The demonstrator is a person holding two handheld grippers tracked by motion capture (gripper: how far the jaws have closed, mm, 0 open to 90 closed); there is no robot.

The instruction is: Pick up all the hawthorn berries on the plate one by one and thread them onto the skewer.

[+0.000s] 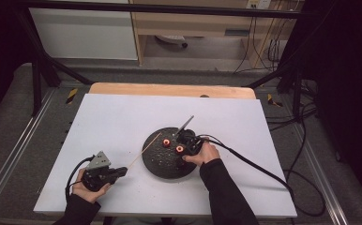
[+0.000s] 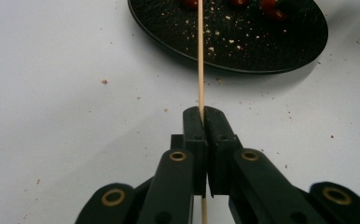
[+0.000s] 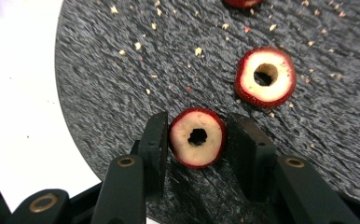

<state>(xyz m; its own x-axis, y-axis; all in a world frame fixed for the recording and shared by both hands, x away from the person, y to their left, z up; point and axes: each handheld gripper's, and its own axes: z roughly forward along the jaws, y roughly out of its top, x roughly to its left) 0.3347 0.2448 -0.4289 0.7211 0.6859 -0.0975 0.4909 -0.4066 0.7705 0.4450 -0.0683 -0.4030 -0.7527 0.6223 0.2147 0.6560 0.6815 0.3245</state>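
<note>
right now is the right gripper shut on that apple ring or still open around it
Shut on it: in the right gripper view the right gripper has both black pads against the red skin of the cored fruit slice on the black plate.

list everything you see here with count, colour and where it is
plate: 1, black, round, on the board right of centre
fruit slices: at least 3, red skin, pale flesh, cored; on the plate, one between the right gripper's jaws
skewer: 1, tan wood, clamped in the left gripper, tip over the plate
metal tool: 1, grey, at the plate's far edge
crumbs: many, pale, on plate and board
board: 1, white, on a wooden table
left gripper: 1, black, near left of board
right gripper: 1, black, over the plate
hands: 2, dark sleeves
</note>
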